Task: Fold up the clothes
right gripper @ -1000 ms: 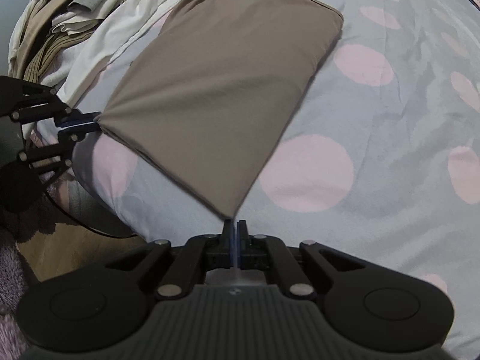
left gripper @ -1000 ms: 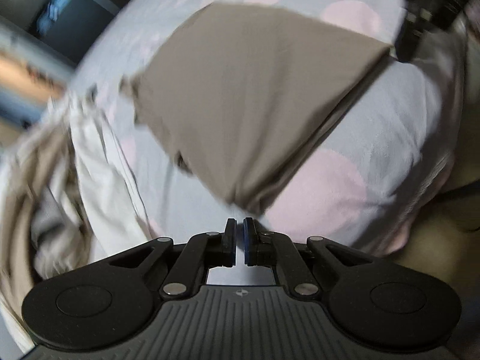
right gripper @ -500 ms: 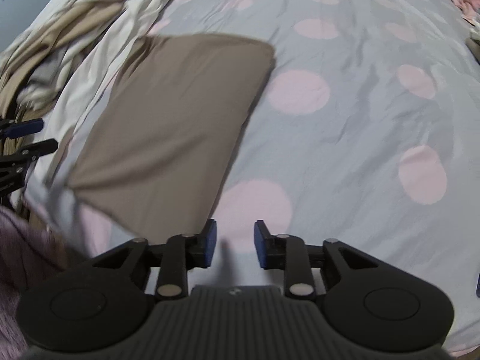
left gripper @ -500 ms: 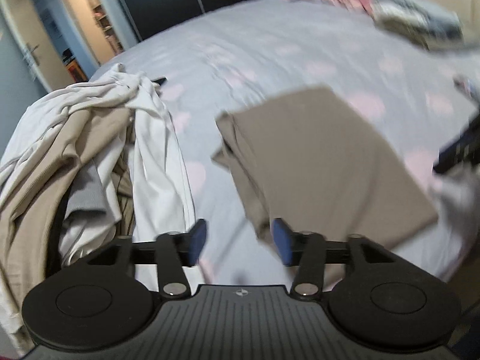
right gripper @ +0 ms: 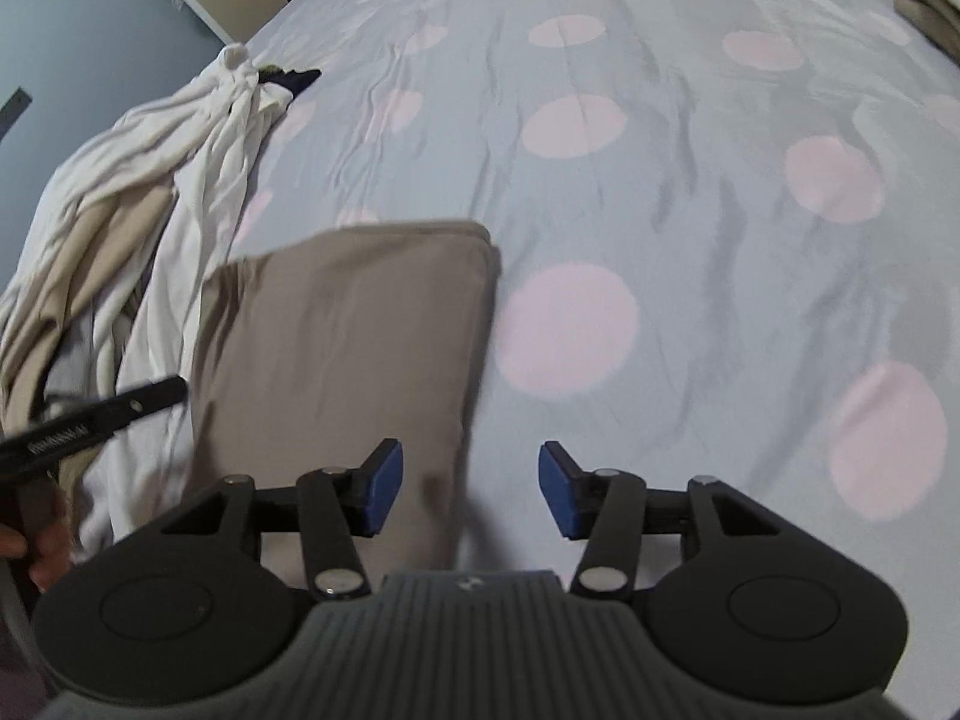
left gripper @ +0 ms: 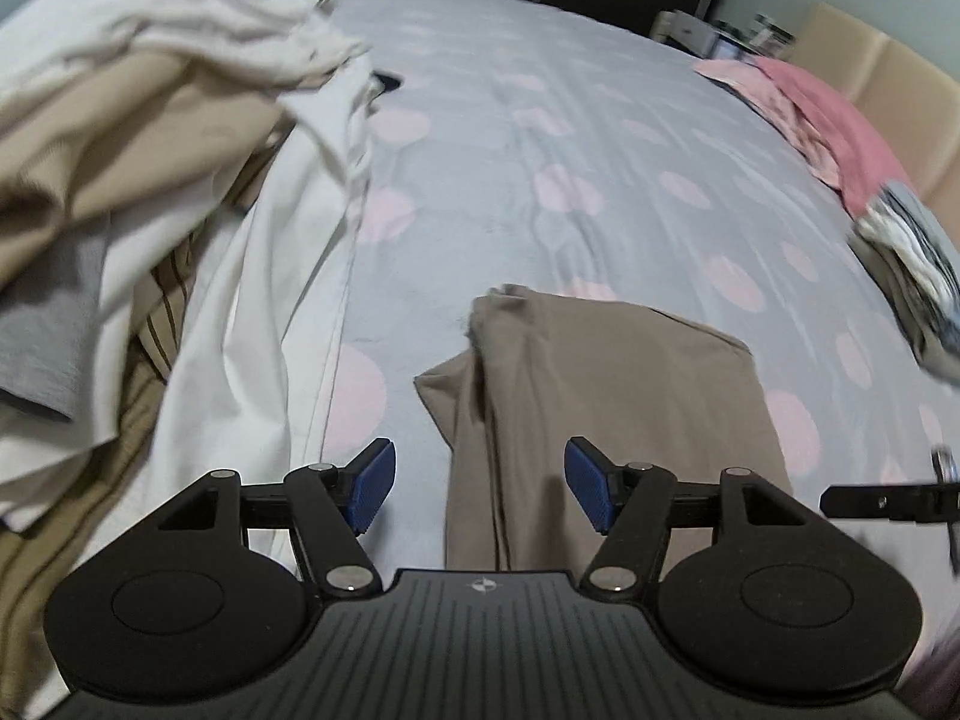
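- On the far left, a heap of unfolded clothes (left gripper: pixel 150 192) lies piled on the bed (left gripper: pixel 600 138): white, tan, grey and striped pieces tangled together, with a long white garment (left gripper: pixel 264 360) trailing toward the near edge.
- The left gripper (left gripper: pixel 479 492) hangs over the near edge of the bed with its blue pads wide apart; its jaws are opening and grip nothing, though the near left edge of the folded cloth lies below the gap.
- The folded tan garment (left gripper: pixel 600 420) lies flat on the grey bedcover with pink dots, near the front edge, just right of the white garment and not touching it. Its left side shows stacked layers and a slightly rumpled far corner.
- The right gripper (right gripper: pixel 470 495) hangs over the garment's near right edge; its jaws are opening too, and nothing is held between the pads.
- On the far right, well apart from the tan piece, lie a pink cloth (left gripper: pixel 822 114) and a small stack of folded clothes (left gripper: pixel 912 276).
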{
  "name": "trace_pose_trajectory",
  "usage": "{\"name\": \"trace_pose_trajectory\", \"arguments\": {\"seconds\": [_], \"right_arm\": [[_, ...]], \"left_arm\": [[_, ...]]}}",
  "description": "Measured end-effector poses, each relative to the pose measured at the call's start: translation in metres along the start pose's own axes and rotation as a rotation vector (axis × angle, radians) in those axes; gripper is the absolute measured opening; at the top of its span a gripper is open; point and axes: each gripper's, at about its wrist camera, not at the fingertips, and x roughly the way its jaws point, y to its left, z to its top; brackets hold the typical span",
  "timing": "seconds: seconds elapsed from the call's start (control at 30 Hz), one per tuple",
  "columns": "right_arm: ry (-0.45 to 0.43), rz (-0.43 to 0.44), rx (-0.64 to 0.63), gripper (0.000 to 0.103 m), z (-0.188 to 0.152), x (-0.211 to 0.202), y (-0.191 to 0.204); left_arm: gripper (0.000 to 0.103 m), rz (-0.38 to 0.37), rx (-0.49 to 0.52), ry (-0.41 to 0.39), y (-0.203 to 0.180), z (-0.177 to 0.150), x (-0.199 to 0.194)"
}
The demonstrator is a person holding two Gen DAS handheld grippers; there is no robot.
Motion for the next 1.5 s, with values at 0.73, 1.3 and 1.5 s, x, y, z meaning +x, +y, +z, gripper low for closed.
{"name": "trace_pose_trajectory", "arguments": {"seconds": [0.73,1.3,1.5], "right_arm": [[0.018,0.112,0.106,0.047,0.044,0.065,-0.008],[-0.234,0.155,0.059,0.013,0.036,-0.003,0.009],[-0.383,0.153,0.007,0.013,0.022,-0.065,0.014]], "left_arm": [[0.049,-0.061,-0.113,0.029,0.007,0.018,0.054],[0.012,-0.158,-0.036,-0.245,-0.027,0.019,-0.027],[0.012,-0.205,0.02,-0.341,-0.059,0.019,-0.07]]}}
